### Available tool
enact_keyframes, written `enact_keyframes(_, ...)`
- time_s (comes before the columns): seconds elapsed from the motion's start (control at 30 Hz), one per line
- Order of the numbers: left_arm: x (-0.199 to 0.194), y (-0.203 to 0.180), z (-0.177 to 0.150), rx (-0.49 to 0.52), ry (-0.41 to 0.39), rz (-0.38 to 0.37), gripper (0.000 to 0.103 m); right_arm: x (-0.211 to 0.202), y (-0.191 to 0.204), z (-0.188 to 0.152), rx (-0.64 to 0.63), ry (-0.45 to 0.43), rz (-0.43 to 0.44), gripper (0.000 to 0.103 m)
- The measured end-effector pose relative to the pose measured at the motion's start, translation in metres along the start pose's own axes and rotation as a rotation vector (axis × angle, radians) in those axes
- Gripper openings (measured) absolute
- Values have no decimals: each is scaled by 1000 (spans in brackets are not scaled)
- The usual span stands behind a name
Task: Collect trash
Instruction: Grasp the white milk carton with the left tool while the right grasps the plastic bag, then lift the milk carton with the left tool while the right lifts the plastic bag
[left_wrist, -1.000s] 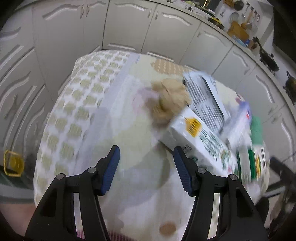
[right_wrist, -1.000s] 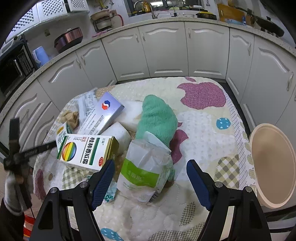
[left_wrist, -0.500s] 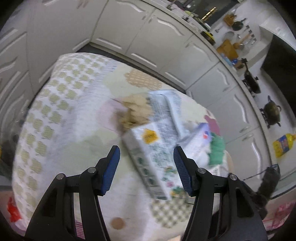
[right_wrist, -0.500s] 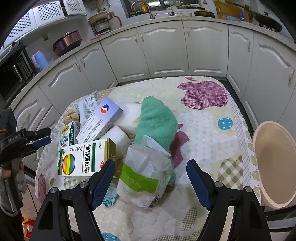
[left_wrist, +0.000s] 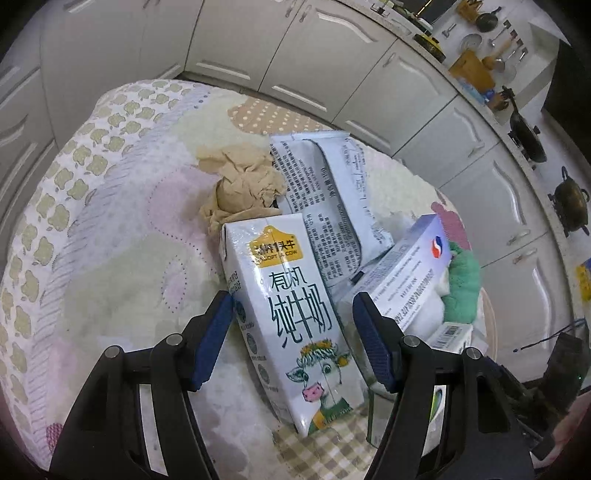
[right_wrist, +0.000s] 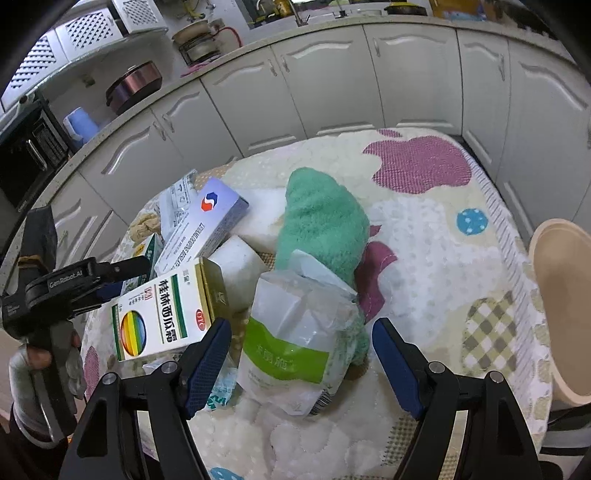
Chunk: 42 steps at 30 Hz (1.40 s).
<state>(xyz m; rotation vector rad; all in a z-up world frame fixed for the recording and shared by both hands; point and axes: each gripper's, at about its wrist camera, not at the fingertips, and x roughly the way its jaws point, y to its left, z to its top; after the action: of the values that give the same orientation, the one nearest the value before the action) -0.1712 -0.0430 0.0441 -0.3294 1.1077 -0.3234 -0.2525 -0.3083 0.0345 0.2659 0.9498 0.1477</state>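
Note:
A white milk carton (left_wrist: 291, 314) with a cartoon cow lies on the pile, between the jaws of my left gripper (left_wrist: 291, 321). Those jaws are opening, and a gap shows at the right pad. In the right wrist view a clear plastic pouch (right_wrist: 291, 332) with a green label sits between the jaws of my right gripper (right_wrist: 301, 343), which are closing without touching it. Around them lie crumpled brown paper (left_wrist: 240, 184), a printed leaflet (left_wrist: 325, 184), a purple-white medicine box (right_wrist: 207, 229), a rainbow-marked box (right_wrist: 162, 317) and a green towel (right_wrist: 325, 229).
A quilted patterned cloth (right_wrist: 443, 258) covers the round table. White foam blocks (right_wrist: 240, 269) sit under the boxes. A beige round bin (right_wrist: 561, 317) stands off the table's right edge. A gloved hand (right_wrist: 55, 350) holds the left gripper (right_wrist: 125, 273). White kitchen cabinets ring the table.
My left gripper moved in over the pile, so the milk carton now lies between its jaws, which stand wider. The right gripper's jaws have narrowed a little around the pouch.

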Motion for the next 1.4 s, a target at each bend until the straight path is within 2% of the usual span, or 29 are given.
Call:
enact_keyframes(0.03, 3, 1, -1, 1, 11, -7, 66, 1, 1, 0, -8, -1, 6, 66)
enact_keyframes(0.07, 8, 3, -2, 0, 33, -15, 66, 3, 1, 0, -13, -1, 14, 55)
enact_keyframes(0.1, 9, 3, -3, 6, 26, -27, 65, 4, 1, 0, -16, 1, 18, 48)
enact_keyframes(0.23, 4, 7, -7, 28, 38, -45, 61, 3, -3, -2, -12, -7, 46, 38)
enact_keyframes(0.37, -10, 14, -10, 23, 54, -71, 58, -15, -4, 0, -30, -41, 58, 25)
enact_keyframes(0.6, -60, 16, -15, 47, -1, -110, 57, -43, -2, 4, -53, -96, 65, 23)
enact_keyframes(0.83, -89, -13, -18, 123, -42, -164, 56, -64, 4, 5, -72, -141, 89, 22)
enact_keyframes(1.2, -76, -95, -27, 246, -16, -242, 55, -88, -9, 2, -63, -192, 76, 22)
enact_keyframes(1.4, -61, -115, -26, 271, 7, -248, 54, -87, -21, 1, -47, -190, 78, 22)
